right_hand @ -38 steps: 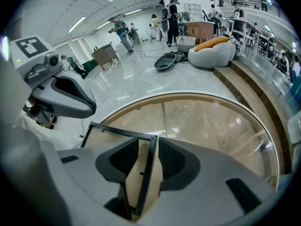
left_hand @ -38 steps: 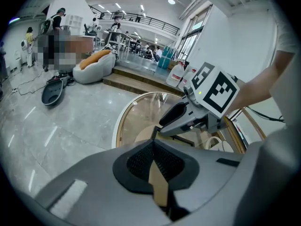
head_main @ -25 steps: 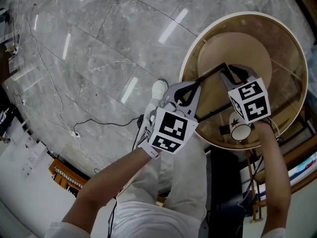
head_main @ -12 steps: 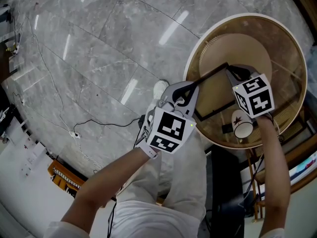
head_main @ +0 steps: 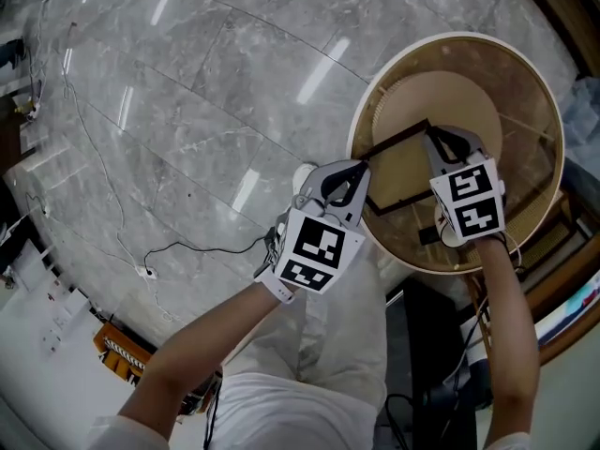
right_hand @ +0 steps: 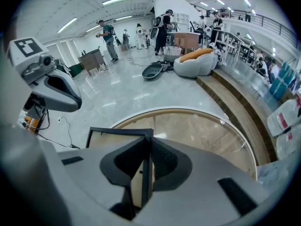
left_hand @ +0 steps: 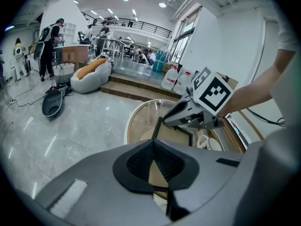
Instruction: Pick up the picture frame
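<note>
The picture frame (head_main: 392, 142) is a thin black rectangle with a beige inside, held tilted over the round glass table (head_main: 375, 82). My left gripper (head_main: 359, 172) is shut on its near-left edge, and the black bar (left_hand: 175, 126) runs away from its jaws. My right gripper (head_main: 434, 140) has just been closing and is now shut on the far right corner. There the frame's bar (right_hand: 117, 132) passes between the fingers. Each gripper shows in the other's view: the right gripper (left_hand: 181, 119) and the left gripper (right_hand: 56, 95).
A white mug (head_main: 454, 237) stands on the table near its front rim, mostly hidden under my right gripper's marker cube. A cable (head_main: 187, 242) trails over the grey marble floor. Dark furniture (head_main: 562, 289) stands right of the table. People and a beanbag (right_hand: 195, 60) are far off.
The right gripper's jaws went from open to shut on the frame's corner. Both grippers then rose with the frame, lifting it off the glass.
</note>
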Motion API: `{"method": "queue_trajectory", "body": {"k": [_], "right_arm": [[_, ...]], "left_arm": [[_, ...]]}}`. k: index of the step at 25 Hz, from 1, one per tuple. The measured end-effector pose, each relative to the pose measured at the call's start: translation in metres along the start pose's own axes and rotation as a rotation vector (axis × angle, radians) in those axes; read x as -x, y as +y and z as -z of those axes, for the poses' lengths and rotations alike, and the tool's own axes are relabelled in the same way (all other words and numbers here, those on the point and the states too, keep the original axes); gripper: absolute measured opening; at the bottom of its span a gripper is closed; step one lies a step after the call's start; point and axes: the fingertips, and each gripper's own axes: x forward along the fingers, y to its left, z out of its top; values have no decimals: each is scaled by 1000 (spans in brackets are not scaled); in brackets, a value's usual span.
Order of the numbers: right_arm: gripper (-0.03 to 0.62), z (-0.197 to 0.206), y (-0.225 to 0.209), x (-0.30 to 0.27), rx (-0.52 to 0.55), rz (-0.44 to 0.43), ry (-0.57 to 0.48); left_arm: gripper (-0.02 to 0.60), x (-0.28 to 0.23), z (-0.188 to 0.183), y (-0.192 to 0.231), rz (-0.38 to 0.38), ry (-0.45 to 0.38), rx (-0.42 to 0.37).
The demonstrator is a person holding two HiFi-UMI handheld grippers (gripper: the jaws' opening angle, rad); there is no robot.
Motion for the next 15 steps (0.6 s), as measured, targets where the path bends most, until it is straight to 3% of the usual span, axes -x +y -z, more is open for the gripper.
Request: {"method": "queue_trajectory", "body": {"k": [15], "right_arm": [[37, -91, 43, 188, -74, 324, -270]], "left_arm": [[3, 154, -96, -35, 44, -141, -67]]}}
